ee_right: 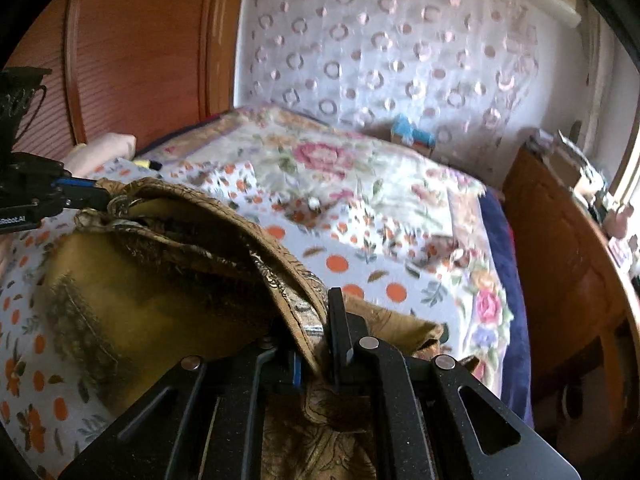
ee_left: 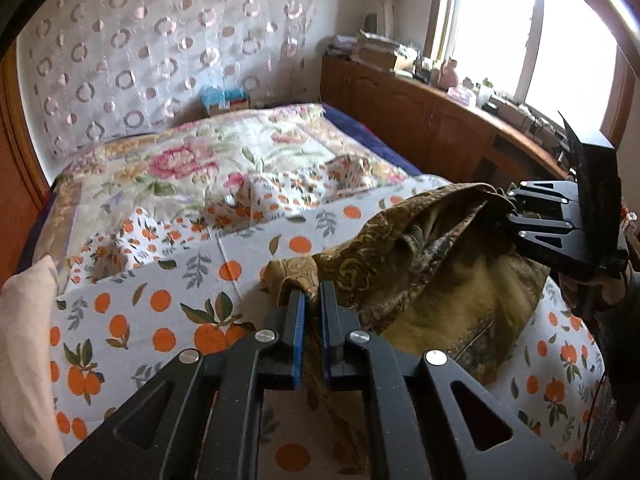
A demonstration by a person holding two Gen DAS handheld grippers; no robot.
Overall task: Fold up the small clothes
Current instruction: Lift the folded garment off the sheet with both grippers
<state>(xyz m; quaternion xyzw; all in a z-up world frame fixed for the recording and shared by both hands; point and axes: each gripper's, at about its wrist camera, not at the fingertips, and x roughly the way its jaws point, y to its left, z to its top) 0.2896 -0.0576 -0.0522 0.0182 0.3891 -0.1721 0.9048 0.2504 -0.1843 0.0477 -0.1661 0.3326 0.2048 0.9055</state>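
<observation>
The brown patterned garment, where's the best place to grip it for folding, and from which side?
Grip the brown patterned garment at the two ends of its top edge, from opposite sides, as left gripper and right gripper do: the cloth hangs spread between them over the bedsheet.

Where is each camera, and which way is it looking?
Left wrist view: it sits on the left gripper, looks along its fingers over the bed toward the curtain and window; the right gripper shows at the right.
Right wrist view: it sits on the right gripper, looks over the bed toward the curtain and a wooden door; the left gripper shows at the left.
Both show the brown garment pinched at two ends, the bed and the curtain.
</observation>
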